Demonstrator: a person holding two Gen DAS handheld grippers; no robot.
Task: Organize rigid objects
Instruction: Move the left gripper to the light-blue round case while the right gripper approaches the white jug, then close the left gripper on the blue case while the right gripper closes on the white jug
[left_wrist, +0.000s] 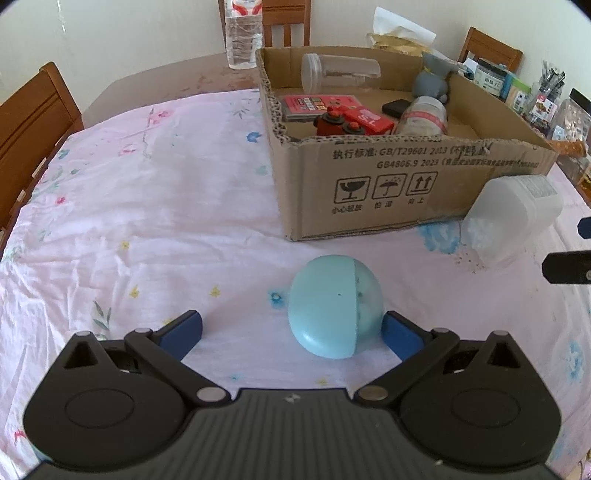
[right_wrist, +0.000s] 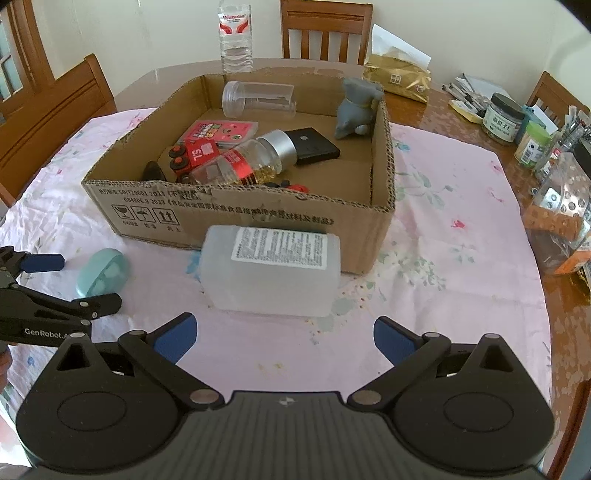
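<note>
A light blue egg-shaped capsule lies on the pink floral cloth, between the fingers of my open left gripper; its right side sits close against the right pad, far from the left pad. The capsule also shows in the right wrist view, with the left gripper around it. A frosted white rectangular bottle lies on its side against the cardboard box, just ahead of my open right gripper. The bottle shows at right in the left wrist view. The box holds several items.
In the box lie a clear jar, a red toy truck, a capsule bottle, a black device and a grey figurine. A water bottle, chairs and jars ring the table.
</note>
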